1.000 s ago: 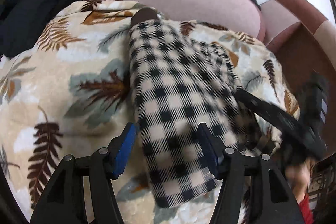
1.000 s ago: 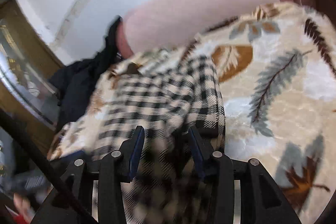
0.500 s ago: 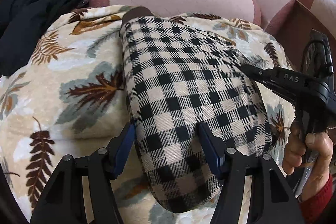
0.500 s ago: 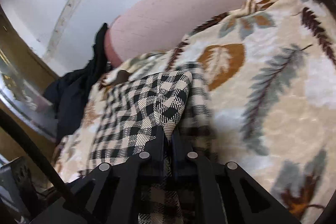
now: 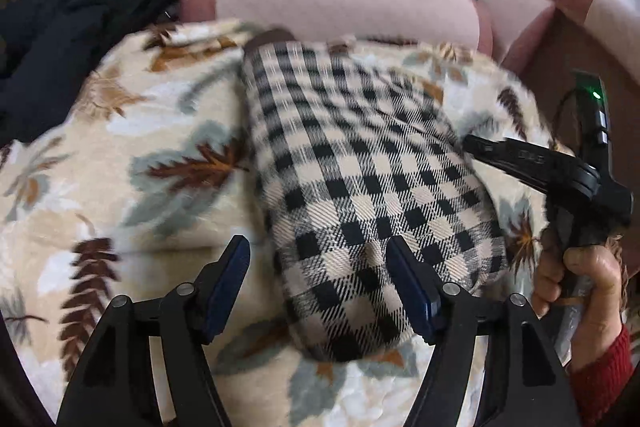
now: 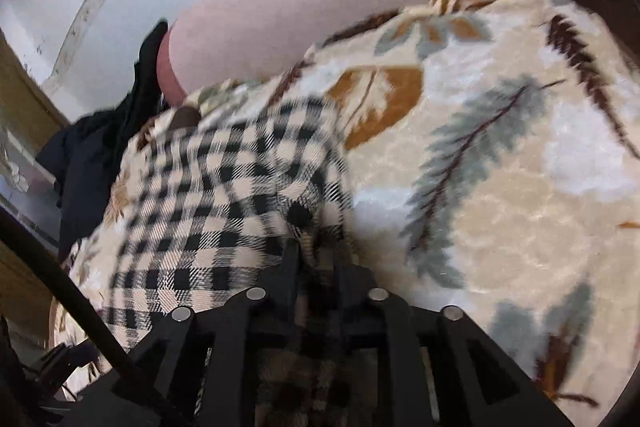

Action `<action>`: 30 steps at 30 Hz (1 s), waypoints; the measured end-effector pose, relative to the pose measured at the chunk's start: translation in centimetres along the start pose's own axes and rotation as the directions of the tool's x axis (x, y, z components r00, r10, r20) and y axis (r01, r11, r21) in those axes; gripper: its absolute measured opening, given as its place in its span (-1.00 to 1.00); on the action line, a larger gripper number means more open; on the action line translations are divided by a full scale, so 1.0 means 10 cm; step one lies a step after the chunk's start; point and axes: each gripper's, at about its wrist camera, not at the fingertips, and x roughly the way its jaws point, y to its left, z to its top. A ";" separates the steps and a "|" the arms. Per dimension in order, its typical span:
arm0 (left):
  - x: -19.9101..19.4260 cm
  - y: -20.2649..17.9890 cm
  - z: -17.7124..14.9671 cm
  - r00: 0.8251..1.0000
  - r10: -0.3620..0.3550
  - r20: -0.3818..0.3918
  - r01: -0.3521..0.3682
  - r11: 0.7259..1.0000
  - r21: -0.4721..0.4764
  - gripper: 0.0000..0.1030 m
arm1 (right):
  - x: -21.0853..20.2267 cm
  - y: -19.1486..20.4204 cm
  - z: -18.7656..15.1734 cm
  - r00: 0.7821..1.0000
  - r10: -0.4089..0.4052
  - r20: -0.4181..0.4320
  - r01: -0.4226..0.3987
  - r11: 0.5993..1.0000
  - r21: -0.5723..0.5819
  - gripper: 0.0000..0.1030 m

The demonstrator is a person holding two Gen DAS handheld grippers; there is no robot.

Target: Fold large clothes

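Left gripper (image 5: 318,279) fingers spreading, checked garment (image 5: 360,195) between them unpinched; right gripper (image 6: 318,259) fingers opening, seemingly pinching its edge.

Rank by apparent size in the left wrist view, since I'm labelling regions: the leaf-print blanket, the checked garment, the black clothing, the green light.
1. Beige leaf-print blanket
2. Black-and-cream checked folded garment
3. Black clothing pile, though cut off by the frame edge and farther away, so unsure
4. Small green indicator light

Both close, overlapping on checked garment (image 5: 360,195)
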 end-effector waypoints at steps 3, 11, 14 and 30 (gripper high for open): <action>-0.04 0.10 -0.02 1.000 0.027 -0.006 -0.027 0.999 -0.026 0.36 | -0.32 0.11 0.00 0.996 0.073 0.050 -0.073 0.997 -0.010 -0.56; 0.33 0.05 -0.22 0.989 0.106 -0.099 -0.106 0.994 0.004 0.35 | -0.15 0.43 -0.50 0.979 0.021 -0.202 -0.046 0.992 -0.120 -0.56; 0.48 -0.04 -0.25 0.981 0.139 -0.138 -0.132 0.990 0.056 0.36 | 0.00 0.30 -0.63 0.970 -0.042 -0.238 0.011 0.991 -0.131 -0.69; -0.26 0.33 -0.51 0.986 0.164 -0.015 -0.165 0.984 -0.069 0.34 | -0.23 0.59 -0.51 0.999 0.016 -0.038 -0.024 0.974 -0.225 -0.44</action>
